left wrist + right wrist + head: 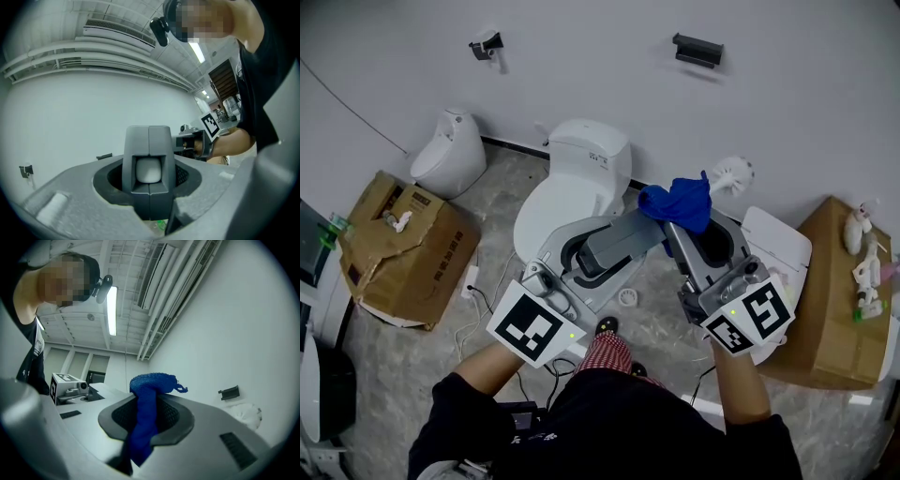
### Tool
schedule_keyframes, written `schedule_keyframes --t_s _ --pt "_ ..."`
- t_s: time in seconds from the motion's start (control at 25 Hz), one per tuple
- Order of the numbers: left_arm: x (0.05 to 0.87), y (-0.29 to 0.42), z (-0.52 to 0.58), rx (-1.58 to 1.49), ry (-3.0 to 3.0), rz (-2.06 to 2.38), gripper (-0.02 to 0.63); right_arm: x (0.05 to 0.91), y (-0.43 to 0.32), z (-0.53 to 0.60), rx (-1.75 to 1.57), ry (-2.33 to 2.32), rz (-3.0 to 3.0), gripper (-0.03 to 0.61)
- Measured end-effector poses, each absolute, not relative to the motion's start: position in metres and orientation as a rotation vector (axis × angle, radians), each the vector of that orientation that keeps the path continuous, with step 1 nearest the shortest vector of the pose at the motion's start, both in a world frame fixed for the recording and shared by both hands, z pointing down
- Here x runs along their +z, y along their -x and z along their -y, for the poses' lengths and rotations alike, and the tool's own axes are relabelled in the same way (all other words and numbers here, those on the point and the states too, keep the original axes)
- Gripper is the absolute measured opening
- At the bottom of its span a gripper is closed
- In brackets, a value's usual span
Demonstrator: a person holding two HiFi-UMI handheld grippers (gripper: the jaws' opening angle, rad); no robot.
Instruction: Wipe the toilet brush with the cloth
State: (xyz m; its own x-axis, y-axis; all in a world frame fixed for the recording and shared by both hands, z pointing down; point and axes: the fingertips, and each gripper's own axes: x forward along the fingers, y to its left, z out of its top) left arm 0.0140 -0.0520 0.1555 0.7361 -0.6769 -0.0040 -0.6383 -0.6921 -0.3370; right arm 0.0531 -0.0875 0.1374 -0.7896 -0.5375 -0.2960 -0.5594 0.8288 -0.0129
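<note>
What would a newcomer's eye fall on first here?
The bright blue cloth stands out at mid-frame, bunched in the right gripper beside the white toilet. Just past it is the white bristle head of the toilet brush, whose handle is clamped in the left gripper.

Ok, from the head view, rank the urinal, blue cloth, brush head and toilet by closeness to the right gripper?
Measured from the right gripper:
1. blue cloth, in its jaws.
2. brush head, just beyond, upper right.
3. toilet, to the left.
4. urinal, far left by the wall.
</note>
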Motion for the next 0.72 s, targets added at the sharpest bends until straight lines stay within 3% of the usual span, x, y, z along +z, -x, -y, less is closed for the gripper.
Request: schedule_keyframes --t_s 0.72 --pt "0.155 -0.007 0.04 -0.153 2.636 -1.021 0.172 0.139 -0.051 0.086 0.144 0.895 -2.728 0.077"
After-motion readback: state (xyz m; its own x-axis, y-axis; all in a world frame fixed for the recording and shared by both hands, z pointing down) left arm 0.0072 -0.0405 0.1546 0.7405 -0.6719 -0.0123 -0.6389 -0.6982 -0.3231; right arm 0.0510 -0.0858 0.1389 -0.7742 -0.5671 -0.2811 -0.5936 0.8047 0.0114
